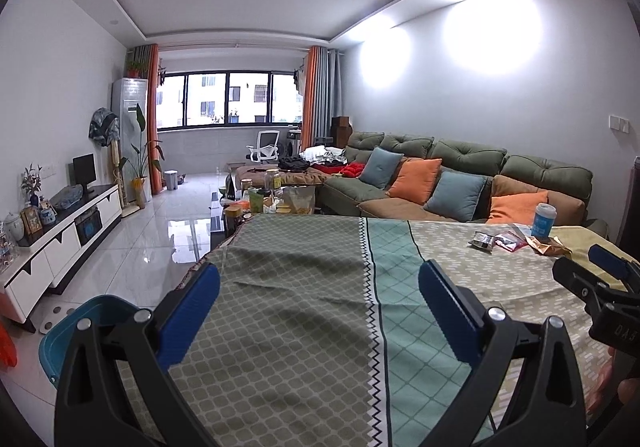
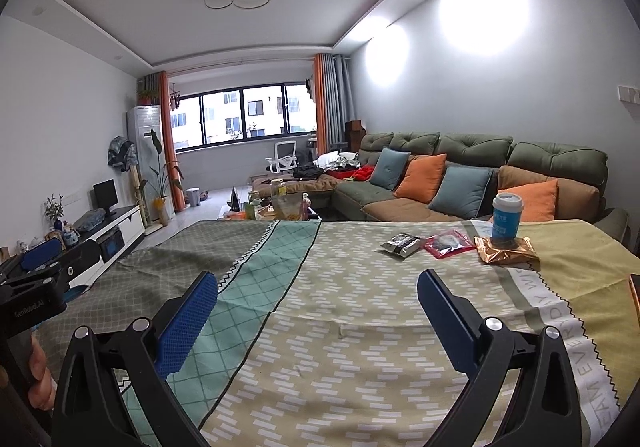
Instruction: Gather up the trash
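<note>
Gold, red and dark foil wrappers (image 2: pixel 506 251) plus a blue paper cup (image 2: pixel 507 215) lie at my bench's (image 2: pixel 360 311) far right, uncollected, while my left tongs (image 1: pixel 320 311) and right tongs (image 2: pixel 318 311) gape empty, well short.

Left wrist view: sits just behind the left claw (image 1: pixel 318 311), low over the table (image 1: pixel 280 327), facing down the room toward the window (image 1: pixel 228 99). Right claw (image 1: pixel 608 287) enters at its right edge.

Right wrist view: same height behind the right claw (image 2: pixel 318 317), same heading, offset to the right. Left claw (image 2: pixel 44 267) enters at its left edge.

Shared: patterned tablecloth, sofa (image 2: pixel 480 167), window, and the wrappers (image 2: pixel 440 245) with a cup (image 2: pixel 506 217), ahead-right of both claws, nearer in the right view.
</note>
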